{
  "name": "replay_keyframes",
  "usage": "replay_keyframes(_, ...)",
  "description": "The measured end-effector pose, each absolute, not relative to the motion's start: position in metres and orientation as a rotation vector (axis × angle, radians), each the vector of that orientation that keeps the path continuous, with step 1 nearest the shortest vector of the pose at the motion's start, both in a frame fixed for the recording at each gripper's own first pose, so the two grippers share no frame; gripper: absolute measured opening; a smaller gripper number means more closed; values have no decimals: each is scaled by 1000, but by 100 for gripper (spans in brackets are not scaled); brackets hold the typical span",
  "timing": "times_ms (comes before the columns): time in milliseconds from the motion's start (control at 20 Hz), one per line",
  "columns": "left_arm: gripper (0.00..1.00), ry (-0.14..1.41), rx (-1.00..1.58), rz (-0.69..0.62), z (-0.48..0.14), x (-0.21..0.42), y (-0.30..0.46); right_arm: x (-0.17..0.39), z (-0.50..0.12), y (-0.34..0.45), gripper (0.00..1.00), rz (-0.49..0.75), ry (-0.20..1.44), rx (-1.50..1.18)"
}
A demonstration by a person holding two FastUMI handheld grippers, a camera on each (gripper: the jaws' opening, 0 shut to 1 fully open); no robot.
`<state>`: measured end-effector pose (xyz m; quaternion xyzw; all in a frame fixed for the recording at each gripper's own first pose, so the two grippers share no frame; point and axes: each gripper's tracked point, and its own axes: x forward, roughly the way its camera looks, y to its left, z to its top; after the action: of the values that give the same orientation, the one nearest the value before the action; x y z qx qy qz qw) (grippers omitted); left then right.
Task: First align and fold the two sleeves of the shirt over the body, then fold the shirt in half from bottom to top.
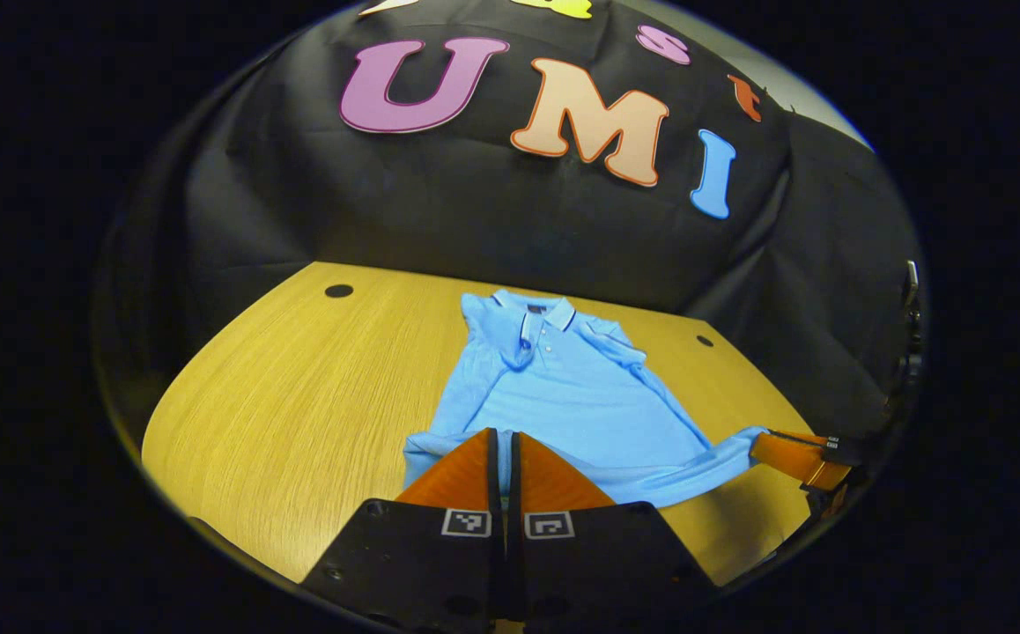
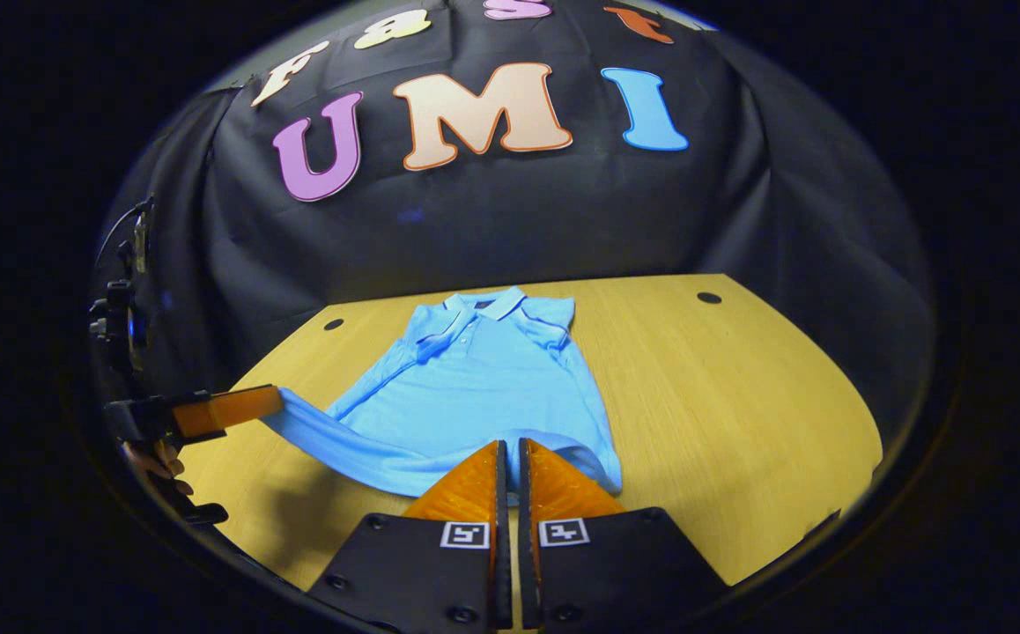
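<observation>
With both sleeves already lying over the body, the blue polo shirt [image 1: 563, 396] rests on the bench [image 1: 299, 405], each hand-held gripper [image 1: 505, 453] [image 2: 510, 467] seemingly clamped on a hem corner; lift evenly toward the collar, keeping the hem taut.

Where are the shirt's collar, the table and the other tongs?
light blue polo shirt [image 1: 538, 315]: left gripper view, on its collar.
yellow wooden table [image 2: 739, 387]: right gripper view, bare top.
left tongs [image 2: 277, 398]: right gripper view, at their tips on the hem.
</observation>
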<state>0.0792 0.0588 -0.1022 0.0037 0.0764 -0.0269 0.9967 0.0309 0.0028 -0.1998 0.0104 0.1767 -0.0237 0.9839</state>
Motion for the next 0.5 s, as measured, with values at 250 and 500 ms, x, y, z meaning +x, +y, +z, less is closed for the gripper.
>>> replay_keyframes(250, 0, 88, 7, -80, -44, 142, 59, 100, -153, -6, 6, -98, 268, 12)
replay_keyframes(500, 0, 50, 15, -82, -10, 207, 54, 180, -121, -26, 6, -113, 217, 19)
